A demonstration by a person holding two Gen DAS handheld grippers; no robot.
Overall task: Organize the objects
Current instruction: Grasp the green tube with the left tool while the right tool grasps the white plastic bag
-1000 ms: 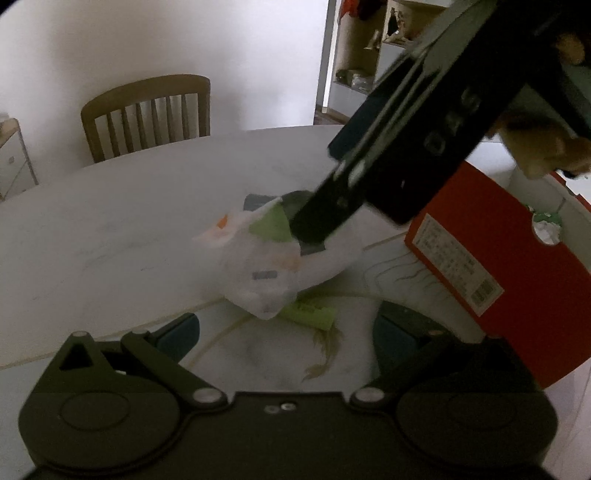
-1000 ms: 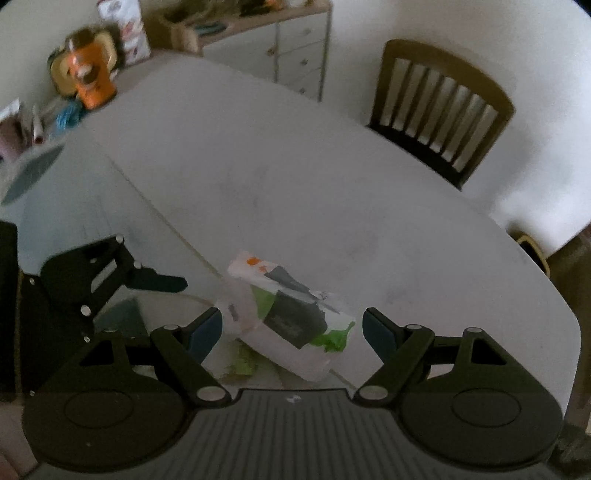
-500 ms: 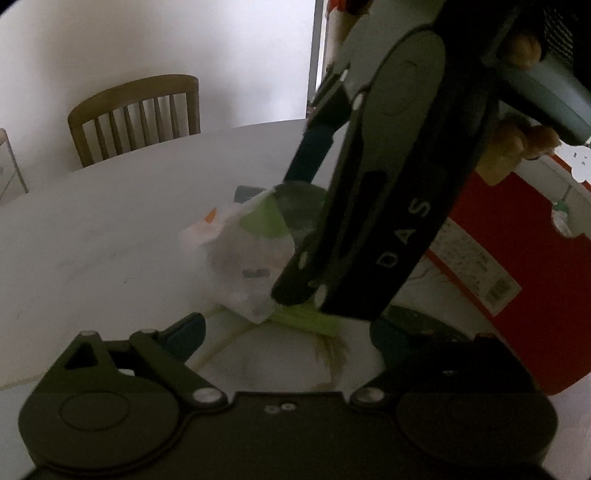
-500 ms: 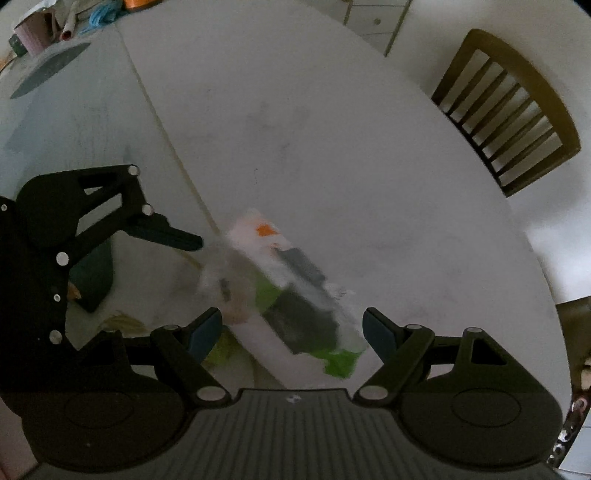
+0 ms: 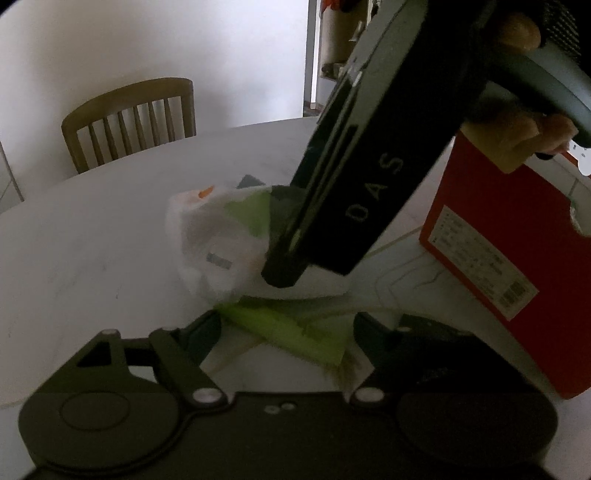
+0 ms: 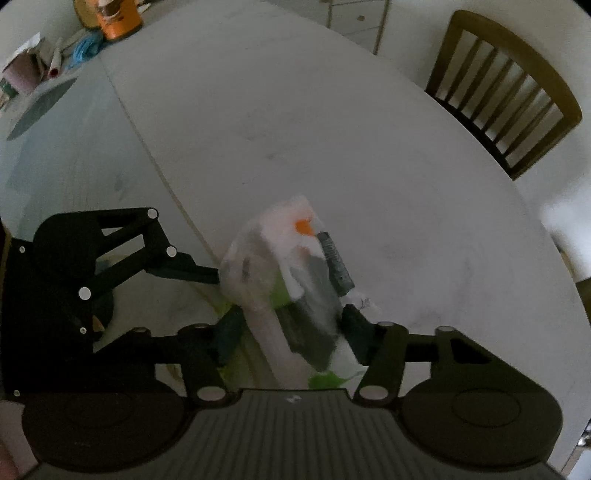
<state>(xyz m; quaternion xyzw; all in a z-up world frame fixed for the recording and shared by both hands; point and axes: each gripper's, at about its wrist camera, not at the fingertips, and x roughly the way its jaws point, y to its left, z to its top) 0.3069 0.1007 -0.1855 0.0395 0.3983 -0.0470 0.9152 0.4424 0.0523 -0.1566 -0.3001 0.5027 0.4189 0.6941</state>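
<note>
A white plastic bag (image 6: 266,266) with green, grey and orange packets inside lies on the white table (image 6: 332,129). My right gripper (image 6: 291,328) comes down on it from above. Its jaws are closing, and both pads touch the bag's near end. In the left wrist view that gripper (image 5: 282,271) descends from the upper right onto the bag (image 5: 218,240), held by a hand (image 5: 517,122). My left gripper (image 5: 288,328) is low at the bag's side. Its jaws are closing around a loose green wrapper (image 5: 295,325) without pinching it. One left finger (image 6: 184,267) reaches the bag's left side.
A red cardboard box (image 5: 498,229) stands on the table right of the bag. A wooden chair (image 6: 506,92) sits at the table's far edge. An orange container (image 6: 118,18) and small clutter (image 6: 33,66) occupy the far left corner.
The right gripper came down over the bag and narrowed its jaws onto it, and the bag now bulges upward. The left jaws narrowed around the green wrapper. The left hand hardly moved.
</note>
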